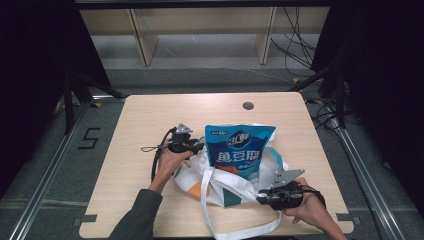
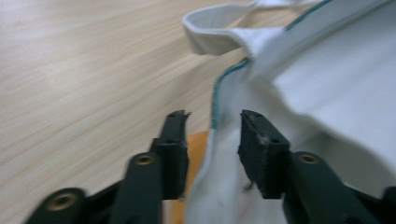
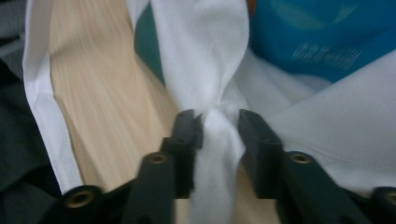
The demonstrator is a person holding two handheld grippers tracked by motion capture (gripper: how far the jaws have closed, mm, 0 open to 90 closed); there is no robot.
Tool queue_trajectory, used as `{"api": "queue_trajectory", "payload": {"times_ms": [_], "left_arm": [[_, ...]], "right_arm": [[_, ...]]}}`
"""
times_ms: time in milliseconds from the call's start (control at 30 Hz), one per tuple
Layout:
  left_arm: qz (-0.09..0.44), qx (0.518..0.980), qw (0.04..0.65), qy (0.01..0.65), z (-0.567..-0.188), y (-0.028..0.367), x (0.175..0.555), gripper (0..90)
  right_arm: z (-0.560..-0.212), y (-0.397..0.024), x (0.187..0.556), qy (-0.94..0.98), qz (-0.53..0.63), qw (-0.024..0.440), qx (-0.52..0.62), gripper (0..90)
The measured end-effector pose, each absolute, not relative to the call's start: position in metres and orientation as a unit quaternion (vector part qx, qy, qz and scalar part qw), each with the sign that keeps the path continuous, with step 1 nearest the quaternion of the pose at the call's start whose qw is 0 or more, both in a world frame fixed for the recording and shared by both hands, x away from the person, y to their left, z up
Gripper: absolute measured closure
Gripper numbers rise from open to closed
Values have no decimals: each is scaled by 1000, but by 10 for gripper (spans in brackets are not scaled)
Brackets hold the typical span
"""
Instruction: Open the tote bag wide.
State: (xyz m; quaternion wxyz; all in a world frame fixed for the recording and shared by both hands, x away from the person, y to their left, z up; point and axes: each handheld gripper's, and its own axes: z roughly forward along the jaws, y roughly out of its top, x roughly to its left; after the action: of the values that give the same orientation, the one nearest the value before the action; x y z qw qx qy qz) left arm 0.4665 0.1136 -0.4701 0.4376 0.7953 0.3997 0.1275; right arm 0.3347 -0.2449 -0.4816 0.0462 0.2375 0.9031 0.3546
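Nearest the high view's lens, the person's two forearms come in from the bottom edge, and between them lies the biggest thing on the table (image 1: 150,115): a white tote bag (image 1: 227,192) with orange and teal patches, slumped on the light wood a little toward the near edge. Its mouth gapes toward the far side, and out of it rises a blue snack pouch (image 1: 239,146) — upright, its long axis running from the bag toward the far edge, printed face turned to the camera, lower part sunk in the cloth. One long white strap (image 1: 207,210) trails from the bag toward the near edge and loops along it.

Around the bag the tabletop is bare: a broad stretch to the left, a strip to the right, and open wood beyond the pouch up to a small dark round hole (image 1: 248,105) near the far edge.

At the bag's left rim sits the left gripper (image 2: 212,140). In its own view the jaws stand apart with the teal-piped hem (image 2: 215,100) of the bag between them; the cloth lies close to both pads, yet neither visibly presses it.

At the bag's near right corner is the right gripper (image 3: 219,135). Its jaws flank a bunched twist of white fabric (image 3: 219,140) — the pads meet the cloth on both sides, pinching it, with the blue pouch just beyond.
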Motion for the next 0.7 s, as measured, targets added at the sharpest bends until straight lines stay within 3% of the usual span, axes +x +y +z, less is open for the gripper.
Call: {"api": "queue_trajectory", "payload": {"times_ms": [33, 133, 300, 400, 700], "left_arm": [[128, 798, 436, 396, -463, 116, 461, 518], [135, 795, 448, 386, -443, 120, 439, 450], [125, 790, 468, 376, -429, 120, 419, 410], [120, 797, 469, 362, -423, 118, 400, 383], [88, 804, 486, 331, -426, 107, 377, 331]], "right_arm": [[-475, -246, 334, 896, 369, 52, 241, 606], [-453, -253, 333, 876, 412, 67, 244, 526], [-433, -264, 332, 850, 443, 91, 269, 503], [-420, -277, 338, 828, 459, 132, 292, 487], [-417, -289, 365, 805, 437, 197, 349, 469]]}}
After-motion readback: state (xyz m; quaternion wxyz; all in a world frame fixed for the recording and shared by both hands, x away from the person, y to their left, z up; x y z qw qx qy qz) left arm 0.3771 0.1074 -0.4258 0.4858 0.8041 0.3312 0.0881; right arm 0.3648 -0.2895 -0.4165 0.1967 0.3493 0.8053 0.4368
